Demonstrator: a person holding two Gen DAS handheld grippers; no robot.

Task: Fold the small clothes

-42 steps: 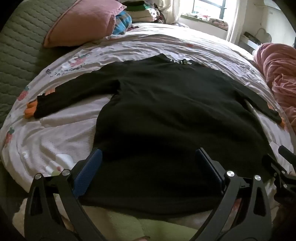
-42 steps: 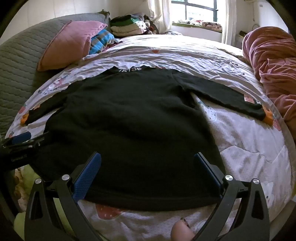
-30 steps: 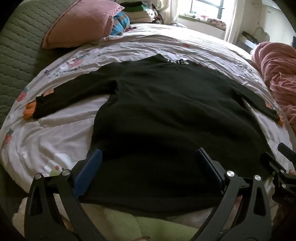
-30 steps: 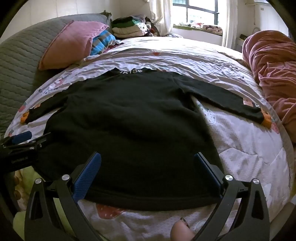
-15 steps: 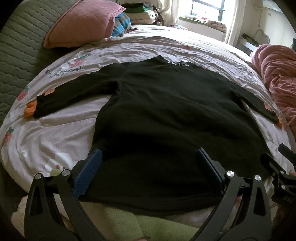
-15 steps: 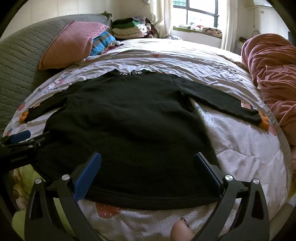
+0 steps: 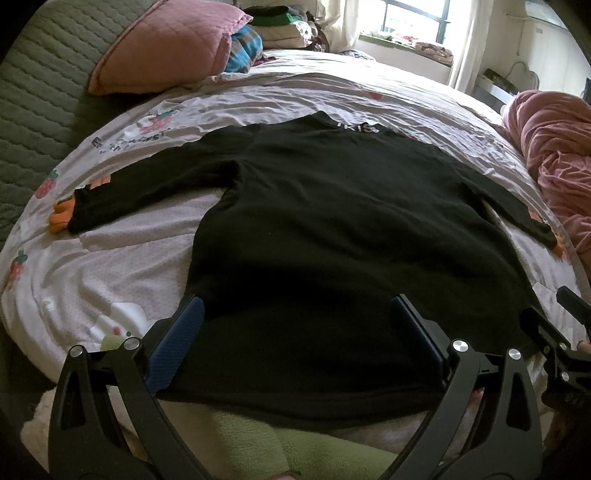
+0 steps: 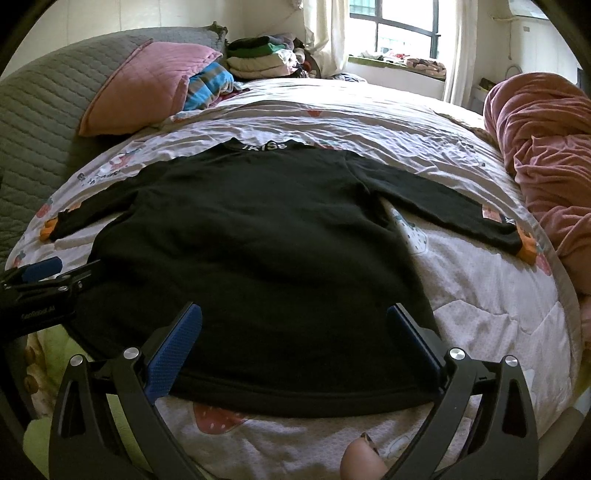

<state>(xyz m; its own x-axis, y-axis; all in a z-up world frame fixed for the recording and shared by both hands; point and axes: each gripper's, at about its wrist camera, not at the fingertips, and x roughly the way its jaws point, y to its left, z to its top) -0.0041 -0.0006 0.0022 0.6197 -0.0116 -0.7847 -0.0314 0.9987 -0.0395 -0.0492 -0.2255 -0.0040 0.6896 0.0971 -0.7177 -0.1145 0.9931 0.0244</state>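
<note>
Black fleecy sweater (image 8: 251, 251) lies flat, sleeves spread; left gripper (image 7: 295, 328) and right gripper (image 8: 293, 332) gape wide, empty.

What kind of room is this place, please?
Most likely a bedroom at home. A black shirt lies spread flat on a bed with a strawberry-print quilt, a pink pillow leans on the padded headboard, and folded clothes are stacked near the window.

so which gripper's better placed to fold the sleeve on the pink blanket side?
Right, probably. The right gripper hangs open over the hem nearest that sleeve; the left gripper sits toward the other sleeve and would have to cross the sweater.
</note>
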